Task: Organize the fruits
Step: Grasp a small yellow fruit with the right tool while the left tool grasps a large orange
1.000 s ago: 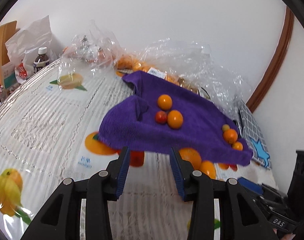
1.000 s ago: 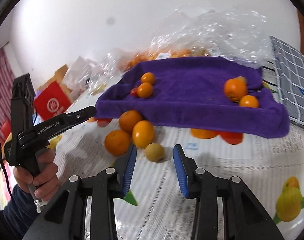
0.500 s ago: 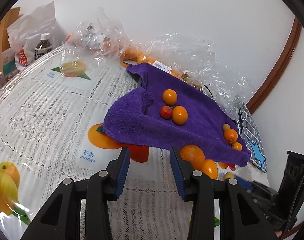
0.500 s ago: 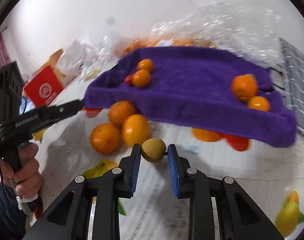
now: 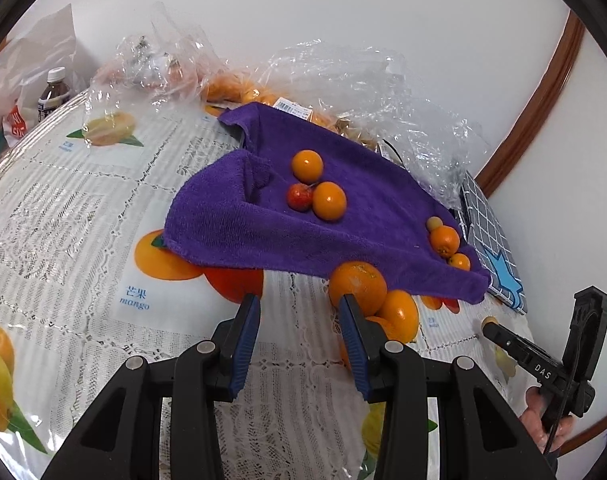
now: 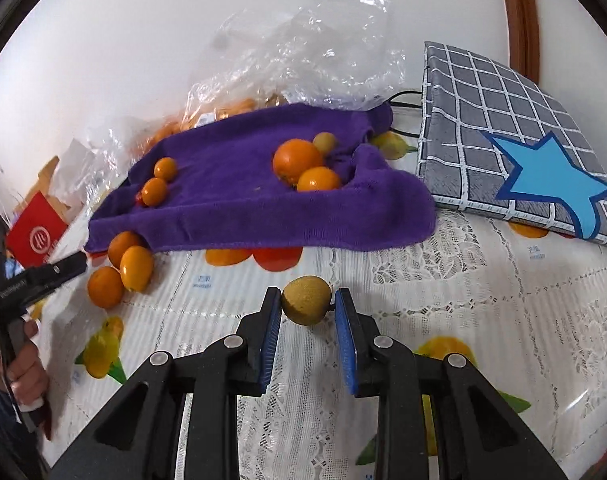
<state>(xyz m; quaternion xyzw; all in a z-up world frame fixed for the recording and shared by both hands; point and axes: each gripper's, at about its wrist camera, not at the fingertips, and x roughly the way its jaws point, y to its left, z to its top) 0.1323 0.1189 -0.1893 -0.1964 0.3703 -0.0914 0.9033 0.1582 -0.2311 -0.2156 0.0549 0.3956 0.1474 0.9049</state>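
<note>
Now, table: a white lace cloth (image 6: pixel 443 264) with fruit pictures covers the tabletop.
Wall: plain white, with a brown wood strip (image 5: pixel 543 96) curving up at the far right corner.
Purple towel (image 6: pixel 263 200): it lies near the far edge, with its sides bunched up.
On the towel: two small groups of oranges, one (image 6: pixel 297 160) toward the right end, one (image 5: pixel 329 201) toward the left end by a small red fruit (image 5: pixel 300 197).
Loose oranges (image 6: pixel 121 266): three sit on the tabletop, touching the towel's near left corner.
Plastic bags (image 5: pixel 363 80): clear, crinkled, along the far edge behind the towel.
Grey checked pad (image 6: pixel 511 140): at the far right, with a blue star.
My right gripper (image 6: pixel 307 306): it pinches a brownish round fruit (image 6: pixel 307 300) just above the tabletop, near the towel's front edge.
My left gripper (image 5: pixel 299 316): fingers spread apart, nothing between them.
</note>
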